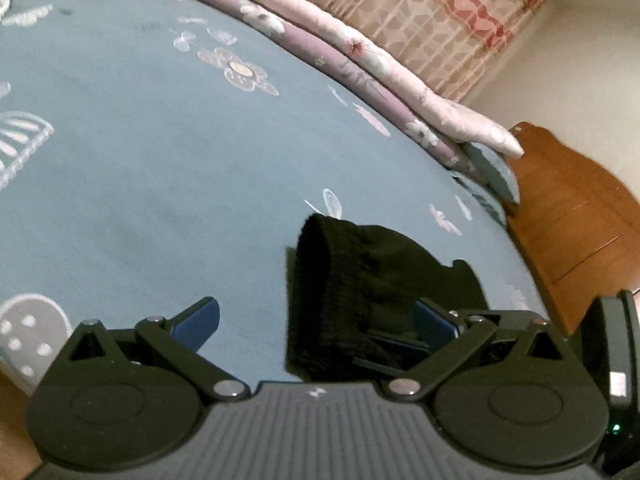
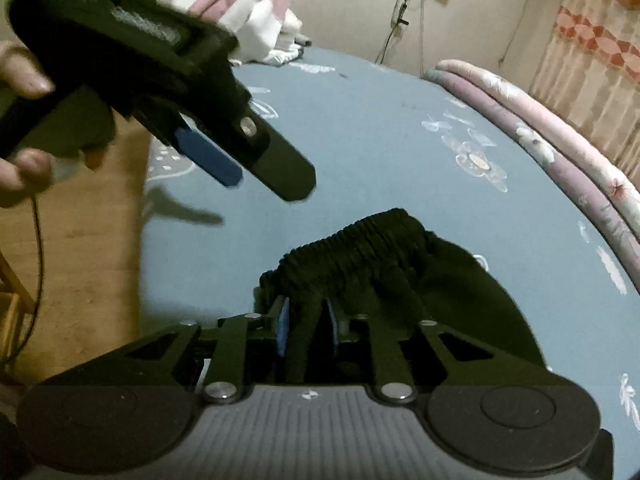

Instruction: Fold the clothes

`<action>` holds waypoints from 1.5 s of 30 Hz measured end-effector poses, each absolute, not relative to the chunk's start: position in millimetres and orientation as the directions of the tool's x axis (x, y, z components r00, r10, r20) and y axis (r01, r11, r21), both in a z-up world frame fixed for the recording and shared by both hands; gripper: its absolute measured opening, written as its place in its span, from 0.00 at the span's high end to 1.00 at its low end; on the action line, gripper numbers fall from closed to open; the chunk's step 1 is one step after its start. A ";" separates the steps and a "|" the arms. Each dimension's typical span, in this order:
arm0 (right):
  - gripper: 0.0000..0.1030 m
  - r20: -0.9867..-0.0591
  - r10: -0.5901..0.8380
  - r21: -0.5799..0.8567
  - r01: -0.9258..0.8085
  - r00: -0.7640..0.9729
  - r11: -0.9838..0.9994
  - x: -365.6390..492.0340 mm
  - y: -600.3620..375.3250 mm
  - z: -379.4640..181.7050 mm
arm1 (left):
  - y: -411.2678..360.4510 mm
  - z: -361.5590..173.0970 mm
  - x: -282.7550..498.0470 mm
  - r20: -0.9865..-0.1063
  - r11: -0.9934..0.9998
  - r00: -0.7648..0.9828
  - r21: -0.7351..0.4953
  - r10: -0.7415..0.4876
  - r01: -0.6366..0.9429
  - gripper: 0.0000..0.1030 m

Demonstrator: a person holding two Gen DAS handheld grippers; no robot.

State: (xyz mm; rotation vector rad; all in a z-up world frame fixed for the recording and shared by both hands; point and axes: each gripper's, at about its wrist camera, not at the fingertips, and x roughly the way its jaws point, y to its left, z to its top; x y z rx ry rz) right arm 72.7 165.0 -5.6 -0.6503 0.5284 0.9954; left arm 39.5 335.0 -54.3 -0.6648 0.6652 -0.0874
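1. Jaws of the right gripper (image 2: pixel 306 330) stand nearly together, clamped on the gathered elastic waistband of the black garment (image 2: pixel 400 272).
2. Jaws of the left gripper (image 1: pixel 316 320) stand wide apart and grip nothing; its right finger lies against the garment (image 1: pixel 360 280), its left finger hangs clear over the sheet.
3. The garment lies bunched on the blue floral bed sheet (image 2: pixel 360 140), just ahead of the right gripper.
4. The left gripper (image 2: pixel 244 164) hangs above the sheet, to the left of the garment and apart from it, held by a hand (image 2: pixel 20 120).
5. Beyond the garment, folded pink and purple quilts (image 1: pixel 360 56) run along the far edge of the bed.
6. Past the garment, at the bed's far corner, lies a heap of white cloth (image 2: pixel 252 16).
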 end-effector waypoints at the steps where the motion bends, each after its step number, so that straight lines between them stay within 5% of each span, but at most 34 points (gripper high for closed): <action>1: 0.63 -0.662 0.594 -0.258 -0.883 0.458 0.393 69.9 158.5 0.8 | 335.4 -56.9 40.8 -0.535 0.775 0.788 -0.621 -0.304 -0.122 0.01; 3: 0.54 -0.637 0.598 -0.275 -0.868 0.487 0.414 64.4 141.5 13.0 | 333.5 -63.4 43.9 -0.516 0.732 0.776 -0.673 -0.363 -0.105 0.01; 10: 0.53 -0.651 0.518 -0.249 -0.800 0.555 0.545 67.4 78.1 20.4 | 317.9 -96.7 55.2 -0.486 0.608 0.730 -0.785 -0.481 -0.122 0.01; 19: 0.48 -0.630 0.483 -0.082 -0.670 0.608 0.737 76.6 19.3 19.7 | 315.1 -110.8 86.4 -0.438 0.575 0.759 -0.812 -0.481 -0.105 0.01; 25: 0.43 -0.623 0.464 -0.057 -0.628 0.629 0.776 73.2 -0.2 19.0 | 326.7 -119.4 76.8 -0.221 0.413 0.846 -0.911 -0.486 -0.001 0.01; 28: 0.43 -0.634 0.448 -0.053 -0.613 0.631 0.788 71.1 -8.3 16.5 | 323.5 -125.9 80.1 -0.286 0.457 0.827 -0.888 -0.483 -0.040 0.07; 38: 0.40 -0.639 0.444 -0.009 -0.584 0.628 0.812 66.4 -27.5 12.5 | 291.4 -111.9 84.6 -0.462 0.622 0.738 -0.780 -0.492 -0.074 0.04; 45: 0.40 -0.640 0.449 0.019 -0.571 0.623 0.820 66.3 -33.7 9.6 | 296.4 -109.6 96.9 -0.395 0.612 0.816 -0.788 -0.422 -0.065 0.05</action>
